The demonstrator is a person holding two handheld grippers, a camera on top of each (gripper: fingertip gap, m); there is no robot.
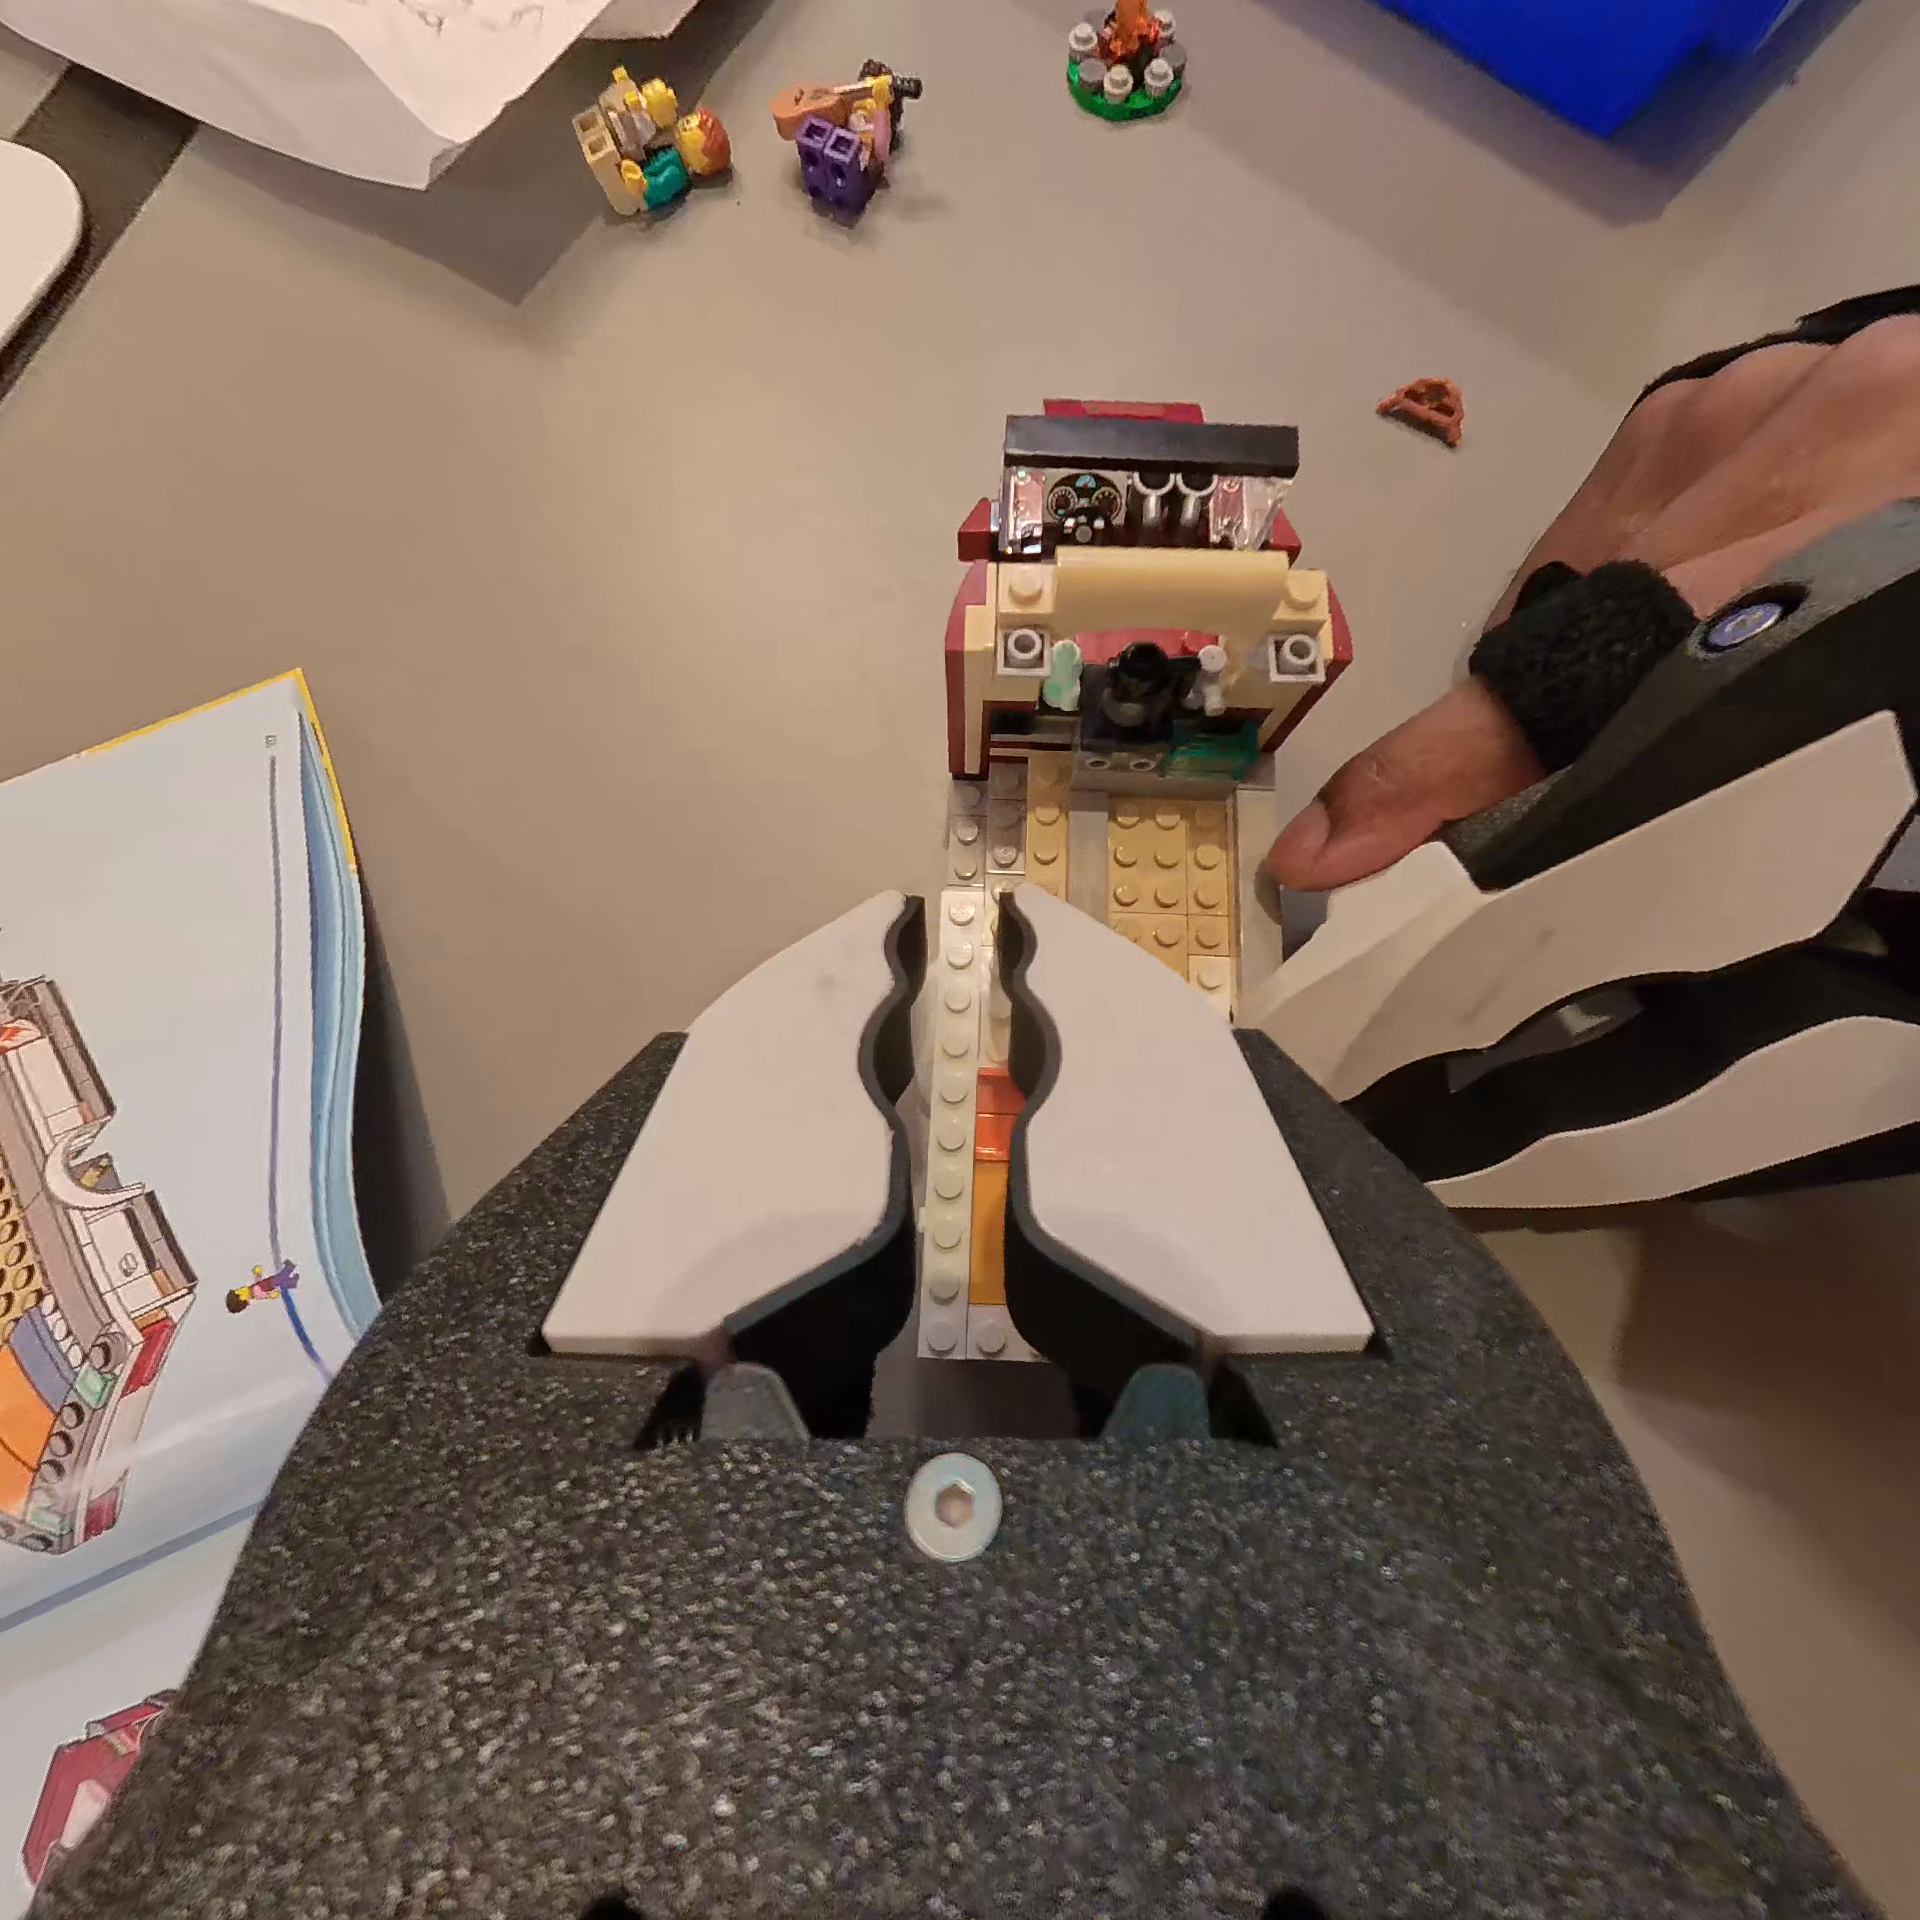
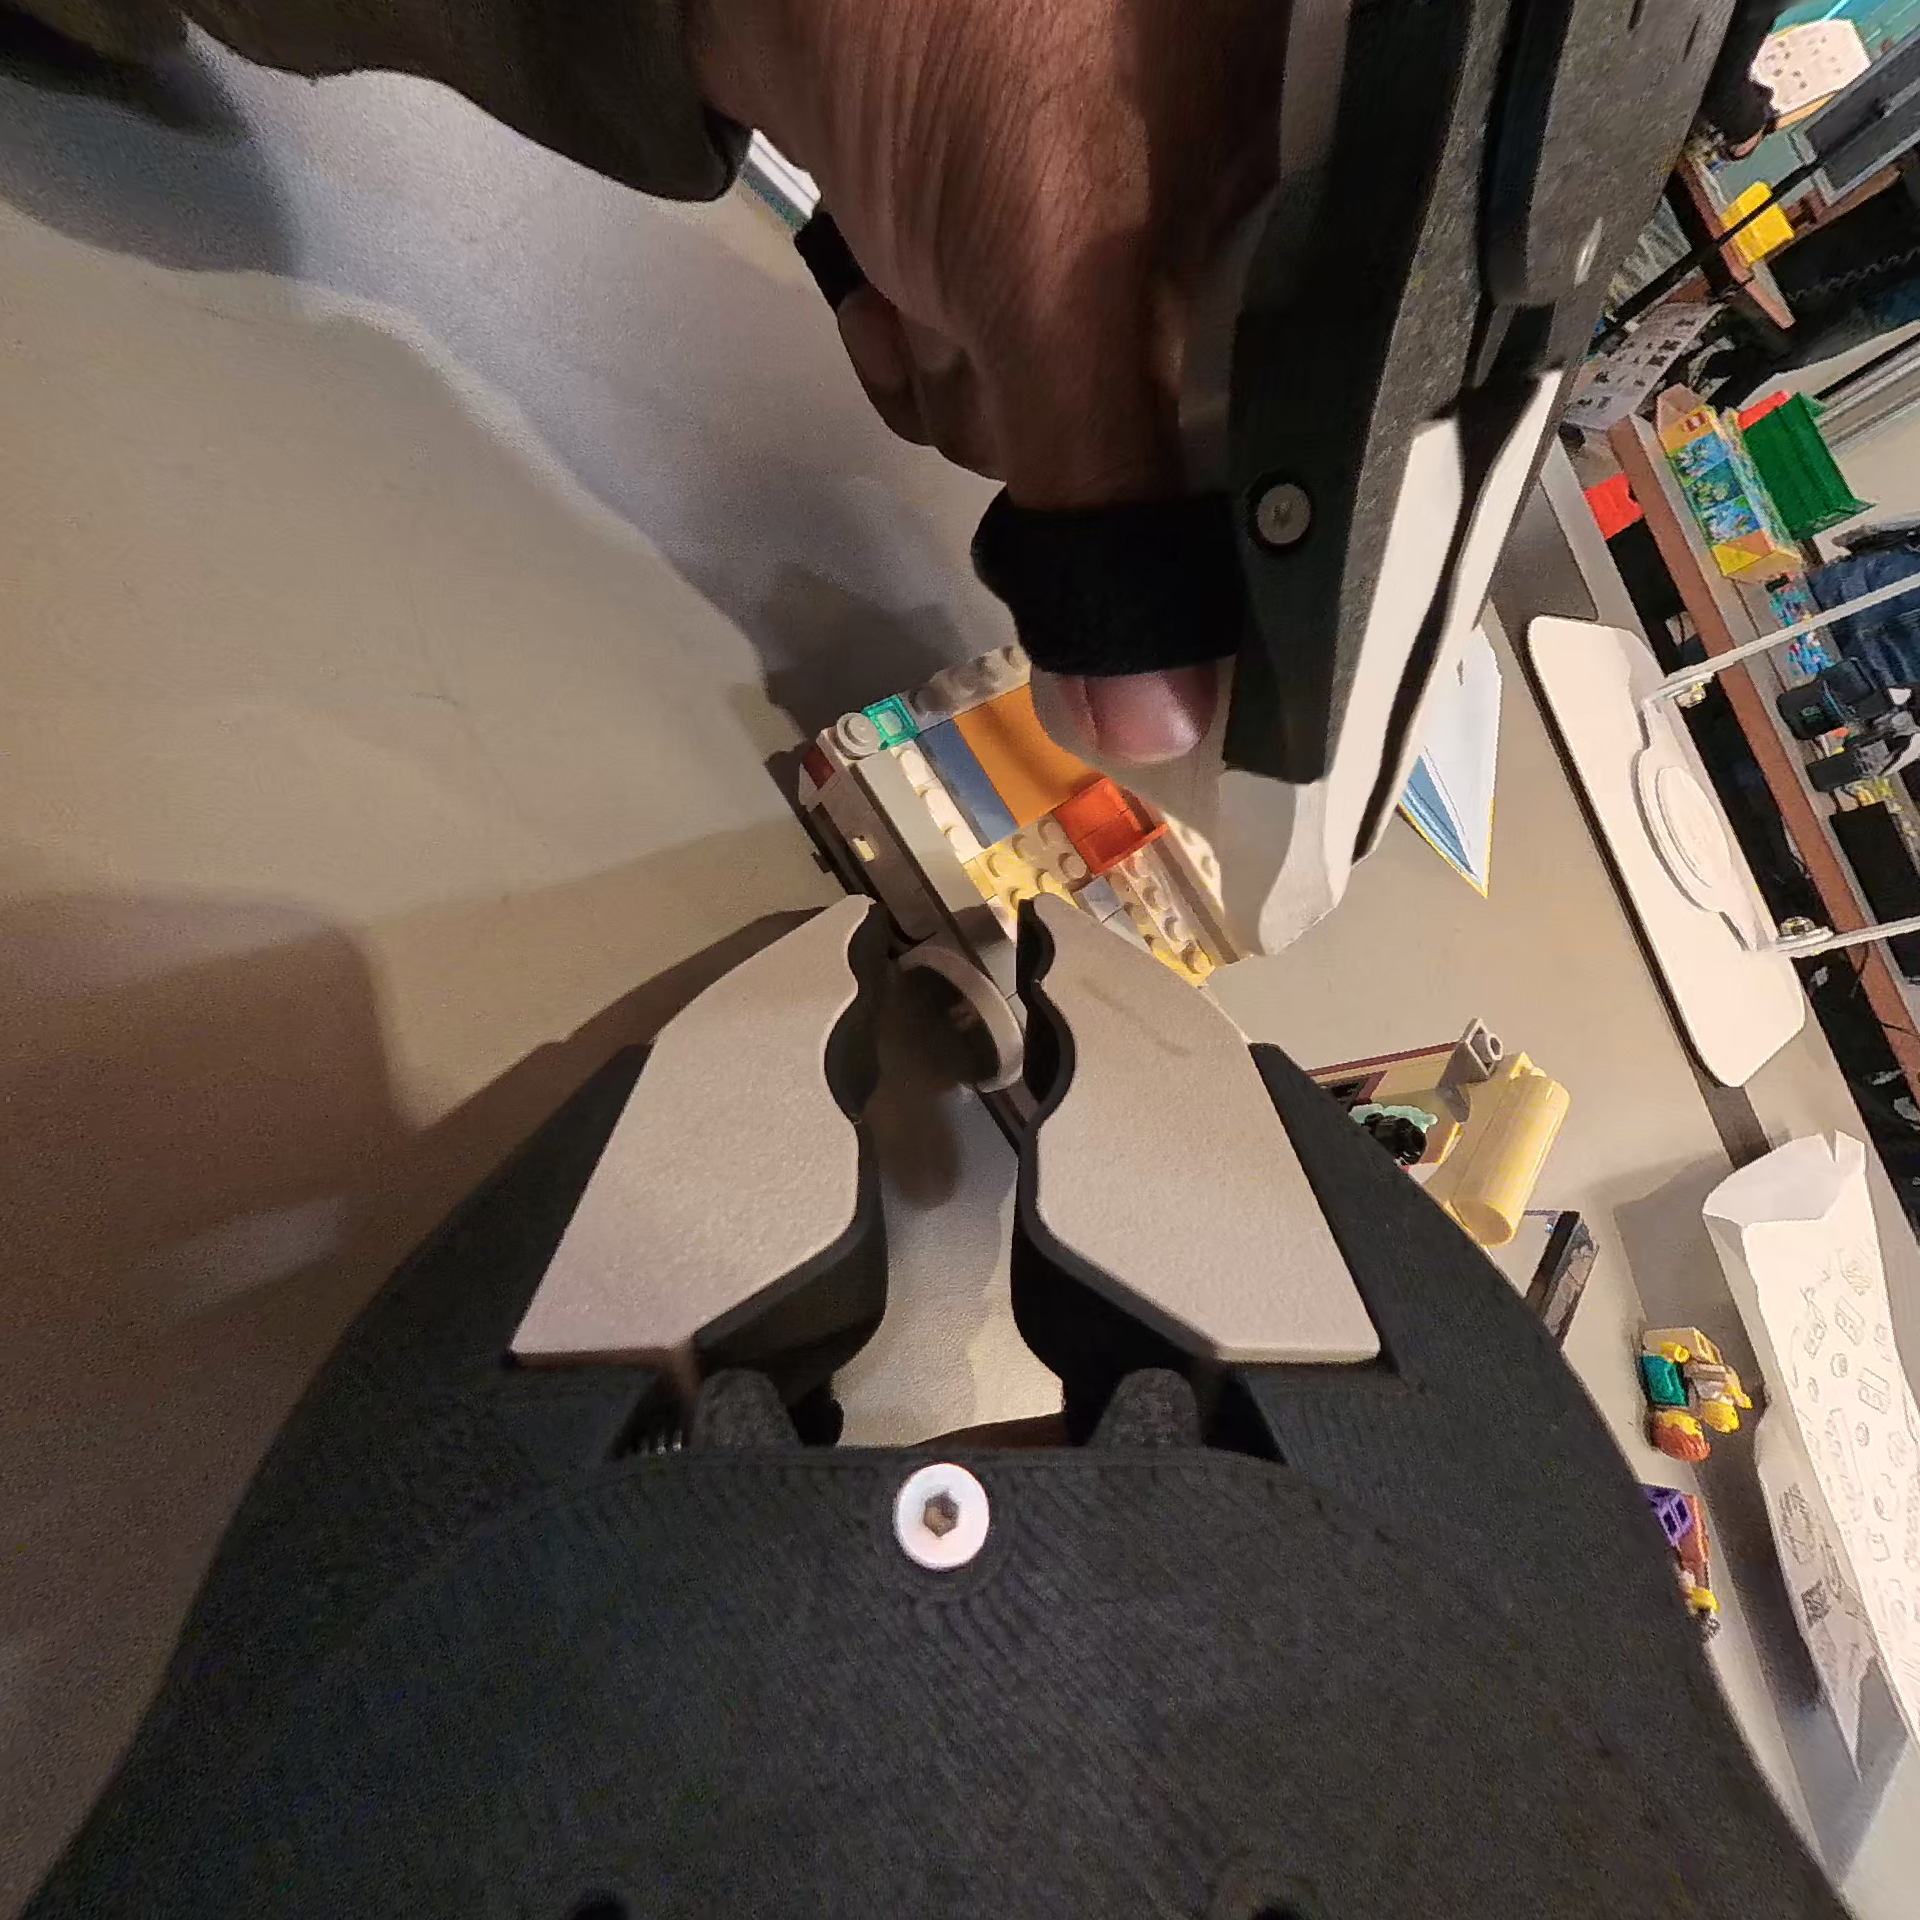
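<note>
A brick-built camper van (image 1: 1143,665) in dark red, tan and grey stands on the beige table (image 1: 623,582), its roof off and its studded floor showing. My left gripper (image 1: 961,914) hovers over its near left edge. The jaws are slightly apart around a long white studded strip (image 1: 956,1039), with a gap on each side, so it is open. My right gripper (image 2: 945,920) comes in from the van's right side and is shut on the van's grey side wall (image 2: 904,883) by the wheel arch. Its fingers (image 1: 1382,956) also show in the left wrist view. The left gripper's finger (image 2: 1299,862) shows above the van (image 2: 997,790).
An open instruction booklet (image 1: 156,1091) lies at the left. Two minifigure clusters (image 1: 649,140) (image 1: 842,130) and a small campfire build (image 1: 1122,68) sit at the far side, beside a white paper bag (image 1: 312,73) and a blue bin (image 1: 1621,52). A brown piece (image 1: 1423,400) lies at the right.
</note>
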